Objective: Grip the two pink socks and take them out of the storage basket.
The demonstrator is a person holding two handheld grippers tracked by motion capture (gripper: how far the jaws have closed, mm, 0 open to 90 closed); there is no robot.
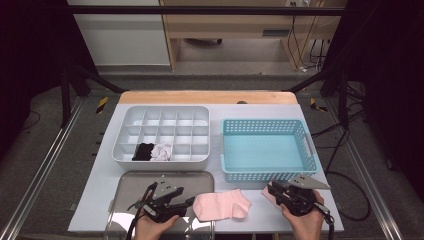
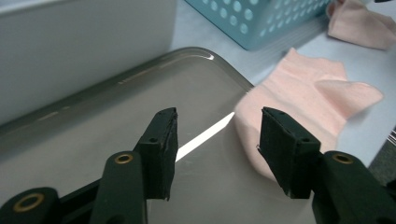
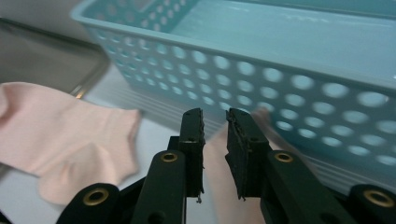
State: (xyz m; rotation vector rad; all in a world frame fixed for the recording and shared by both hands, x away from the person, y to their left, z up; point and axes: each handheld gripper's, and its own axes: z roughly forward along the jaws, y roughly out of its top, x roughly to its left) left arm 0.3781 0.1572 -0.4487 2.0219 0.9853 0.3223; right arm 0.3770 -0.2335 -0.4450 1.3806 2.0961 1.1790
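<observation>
pink sock (image 1: 222, 205) flat on table just in front of blue basket (image 1: 267, 149), heel edge overlapping metal tray (image 1: 150, 179). second pink sock (image 3: 224, 172) under right gripper (image 1: 278, 190), jaws slightly apart, empty. left gripper (image 1: 186, 202) jaws wide apart, empty. socks light, limp, likely to bunch; pinch cuff edge.

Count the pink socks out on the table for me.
2. One flat pink fabric sock lies between the claws, beside the metal tray. A second pink sock lies under the right claw, against the blue perforated plastic basket, mostly hidden.
</observation>
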